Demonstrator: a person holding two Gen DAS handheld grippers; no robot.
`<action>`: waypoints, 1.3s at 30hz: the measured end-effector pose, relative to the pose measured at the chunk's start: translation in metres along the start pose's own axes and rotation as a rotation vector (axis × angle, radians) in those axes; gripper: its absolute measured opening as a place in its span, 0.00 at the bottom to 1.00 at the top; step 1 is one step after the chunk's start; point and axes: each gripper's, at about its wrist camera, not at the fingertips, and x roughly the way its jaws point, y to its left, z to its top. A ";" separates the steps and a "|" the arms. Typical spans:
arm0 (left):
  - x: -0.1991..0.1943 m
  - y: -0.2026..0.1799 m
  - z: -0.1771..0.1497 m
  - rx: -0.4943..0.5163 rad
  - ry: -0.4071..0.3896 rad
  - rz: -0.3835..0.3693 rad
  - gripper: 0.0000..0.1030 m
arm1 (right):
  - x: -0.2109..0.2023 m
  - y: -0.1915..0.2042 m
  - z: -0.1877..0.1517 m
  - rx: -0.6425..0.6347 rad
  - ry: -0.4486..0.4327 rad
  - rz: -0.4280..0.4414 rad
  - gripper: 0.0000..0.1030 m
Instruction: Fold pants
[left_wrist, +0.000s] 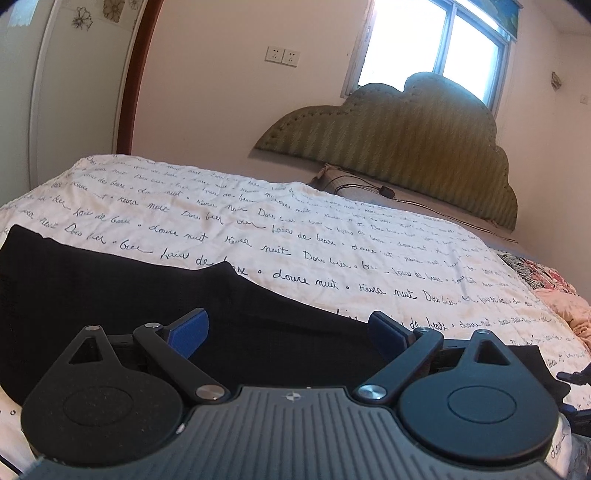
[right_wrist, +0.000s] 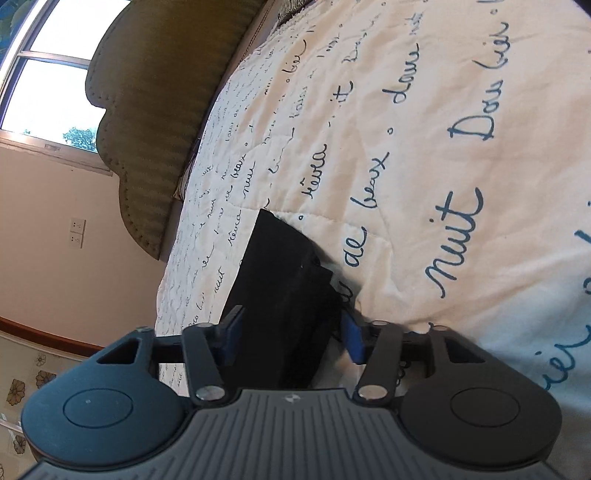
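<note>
- One pair of black fabric pants (left_wrist: 122, 295), lying flat in folded layers on one white quilted bedspread (left_wrist: 332, 236) printed with dark blue cursive script; seen edge-on in the right wrist view as a dark stack (right_wrist: 284, 295) with several layers at its near end.
- Left gripper (left_wrist: 288, 332): two blue-padded fingers (left_wrist: 192, 330), jaws standing wide apart, low over the black cloth, neither pad seen pressing on it.
- Right gripper (right_wrist: 291, 336): two blue pads (right_wrist: 351, 341), jaws partly closed around the near end of the folded pants; cloth between the pads, one pad close at either side; firm pressing contact not clear from this view.
- A dark piece of the right gripper's frame (left_wrist: 574, 376) just visible at the right edge of the left wrist view, beside the cloth's end.
- One olive-green padded headboard with a scalloped edge (left_wrist: 406, 147) against the pale wall.
- One bright window (left_wrist: 436, 44) above the headboard.
- Two white wall sockets (left_wrist: 282, 55), side by side.
- One pink floral cloth (left_wrist: 554, 291) bunched at the far right of the bed.
- One white door with flower decals (left_wrist: 81, 18), framed in reddish-brown wood.
</note>
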 end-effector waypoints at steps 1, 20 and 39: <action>-0.001 0.000 0.000 0.006 -0.001 0.001 0.92 | -0.002 -0.004 -0.001 0.029 -0.006 0.017 0.47; 0.003 0.000 -0.012 -0.022 0.047 -0.002 0.94 | 0.017 -0.009 0.000 0.034 -0.095 0.010 0.11; 0.135 -0.173 -0.013 -0.197 0.550 -0.647 0.94 | 0.050 0.103 -0.169 -1.436 -0.302 -0.382 0.08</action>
